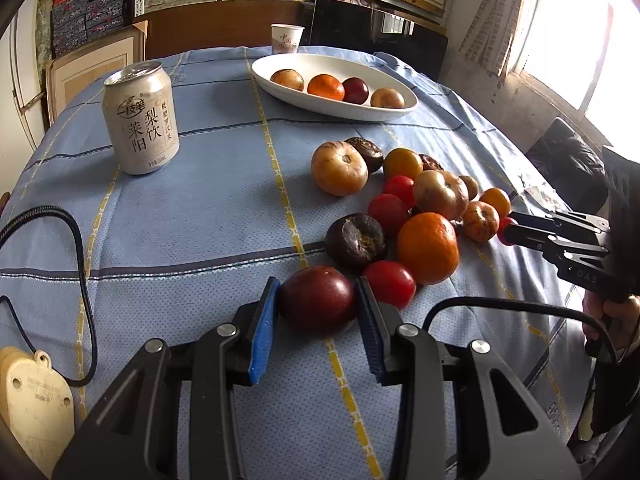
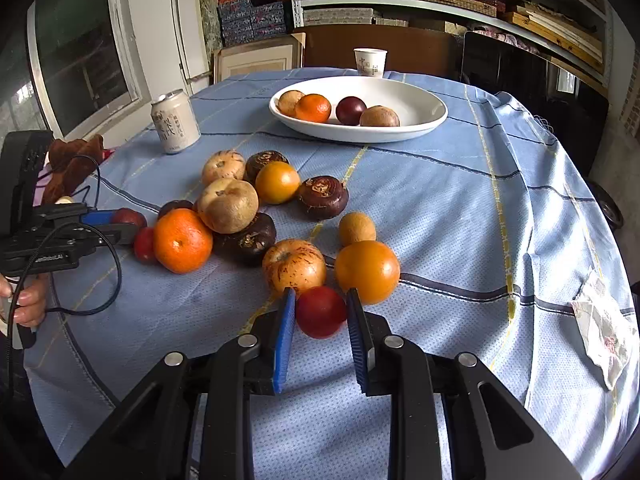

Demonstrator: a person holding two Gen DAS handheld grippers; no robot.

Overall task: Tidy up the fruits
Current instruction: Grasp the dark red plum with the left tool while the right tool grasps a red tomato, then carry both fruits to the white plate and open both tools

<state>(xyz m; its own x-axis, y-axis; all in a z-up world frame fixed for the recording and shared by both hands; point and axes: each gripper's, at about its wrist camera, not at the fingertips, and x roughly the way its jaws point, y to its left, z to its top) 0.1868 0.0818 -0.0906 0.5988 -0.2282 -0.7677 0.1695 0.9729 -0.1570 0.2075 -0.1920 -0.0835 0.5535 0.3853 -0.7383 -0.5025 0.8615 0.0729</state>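
Note:
A dark red round fruit [image 1: 316, 300] rests on the blue cloth at the near edge of a loose fruit pile [image 1: 424, 208]. My left gripper [image 1: 318, 282] is shut on it, a blue pad pressing each side. Over at the pile's right end, my right gripper [image 2: 321, 292] is shut on a small red tomato [image 2: 320, 312]; the left wrist view shows that gripper [image 1: 508, 230] with the tomato at its tip. A white oval plate [image 1: 332, 114] at the back holds several fruits, among them a mandarin [image 1: 326, 87]. The right wrist view catches the left gripper [image 2: 108, 222] at the far left.
A pale drink can [image 1: 140, 120] stands left of the pile and a paper cup [image 1: 286, 38] behind the plate. A black cable [image 1: 80, 264] and a cream plug [image 1: 32, 408] lie at the near left. A crumpled wrapper [image 2: 604, 328] lies at the right edge of the table.

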